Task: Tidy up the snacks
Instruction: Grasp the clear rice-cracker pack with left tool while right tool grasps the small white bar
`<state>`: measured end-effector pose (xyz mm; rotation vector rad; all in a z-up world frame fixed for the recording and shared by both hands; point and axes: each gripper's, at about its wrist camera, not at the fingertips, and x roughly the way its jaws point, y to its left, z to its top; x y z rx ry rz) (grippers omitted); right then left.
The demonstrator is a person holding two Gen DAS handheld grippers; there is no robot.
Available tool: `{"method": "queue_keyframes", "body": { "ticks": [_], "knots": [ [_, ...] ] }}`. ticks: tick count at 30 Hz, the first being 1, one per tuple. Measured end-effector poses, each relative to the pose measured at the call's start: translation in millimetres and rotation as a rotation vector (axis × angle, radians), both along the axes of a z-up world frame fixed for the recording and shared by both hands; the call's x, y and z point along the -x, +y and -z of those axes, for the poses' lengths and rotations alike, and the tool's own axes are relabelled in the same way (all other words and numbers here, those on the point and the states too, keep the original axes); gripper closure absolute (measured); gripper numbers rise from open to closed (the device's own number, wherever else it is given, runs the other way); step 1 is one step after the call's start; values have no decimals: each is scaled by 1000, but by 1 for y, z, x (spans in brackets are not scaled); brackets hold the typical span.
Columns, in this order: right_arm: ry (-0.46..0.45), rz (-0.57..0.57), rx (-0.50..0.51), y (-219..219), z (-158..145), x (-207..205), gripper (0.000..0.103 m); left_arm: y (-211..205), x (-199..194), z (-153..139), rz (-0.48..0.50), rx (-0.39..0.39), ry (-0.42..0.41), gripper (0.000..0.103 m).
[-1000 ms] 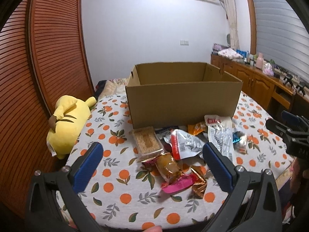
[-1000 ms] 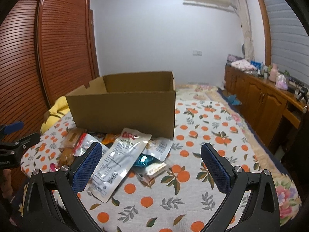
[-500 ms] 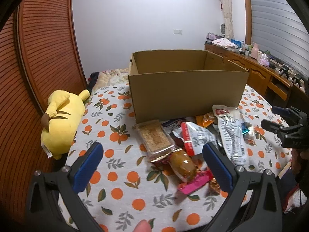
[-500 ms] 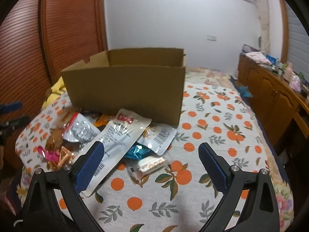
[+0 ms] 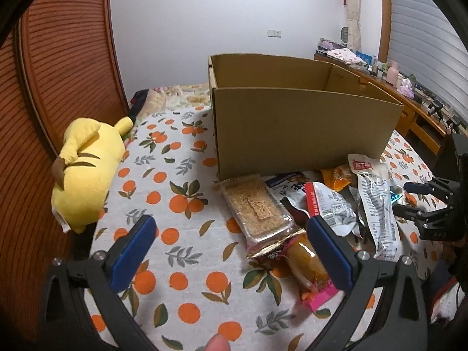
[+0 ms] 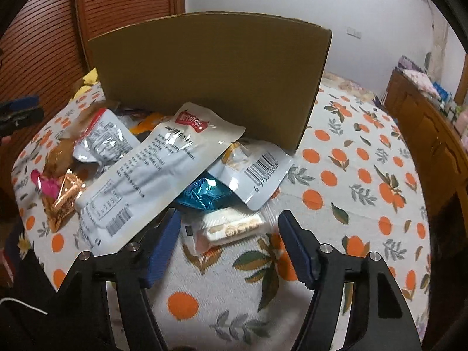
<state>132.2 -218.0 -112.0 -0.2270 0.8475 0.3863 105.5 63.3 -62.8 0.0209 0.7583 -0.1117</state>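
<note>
**Snack sorting barely begun: box looks empty, pile still on the bed**

A cardboard box (image 5: 304, 128) stands open on a bedspread (image 5: 181, 234) printed with oranges. In the left wrist view the part of its inside that shows holds nothing; the floor of the box is hidden behind the near wall, so I cannot be sure it is empty.

All the snacks in view lie loose in a heap against the near side of the box. At the left of the heap is a clear tray of brown crackers (image 5: 257, 207). Just near of it lies an amber sweet (image 5: 307, 260) with a pink wrapper end. A silver pouch (image 5: 330, 213) sits in the middle, and a long white pouch (image 6: 163, 169) lies across the heap. Under its right edge are a blue foil sweet (image 6: 204, 194) and a barcode packet (image 6: 257, 169). Nearest on the right is a small white bar (image 6: 231, 228) in clear wrap.

The left gripper (image 5: 228, 245) hangs over the left end of the heap, jaws wide, nothing between them. The right gripper (image 6: 228, 234) points down at the white bar, which lies between its jaws; they are closing but the pads do not yet touch it.

A yellow plush toy (image 5: 84, 172) lies at the far left, apart from the snacks.

By this showing nothing is sorted yet; every snack remains to be boxed, likely starting with the white bar.
</note>
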Motion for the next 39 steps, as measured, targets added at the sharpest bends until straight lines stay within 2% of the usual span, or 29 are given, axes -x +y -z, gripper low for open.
{"method": "queue_keyframes", "body": {
  "ticks": [5,9,16,21,26,29,35,38,39],
  "knots": [
    [13,18,43,-4,1,2,34,-1,-7,4,0,12,12,0],
    [25,70,69,-24,0,7,37,-2,-7,2,3,13,4,0],
    [16,95,7,-35,-10,12,38,3,-20,11,-13,44,26,0],
    [9,94,23,-31,-6,9,38,4,-37,21,-9,65,64,1],
    [-11,84,45,-32,-3,11,43,5,-60,36,-3,97,126,4],
    [-28,77,78,-30,1,12,44,3,-71,42,-7,98,154,4],
    [-32,73,76,-31,1,12,47,-5,-92,55,-5,89,214,4],
    [-36,77,68,-34,0,13,52,-8,-93,58,10,81,226,9],
    [-36,77,65,-34,0,14,52,-8,-92,58,17,74,223,14]
  ]
}}
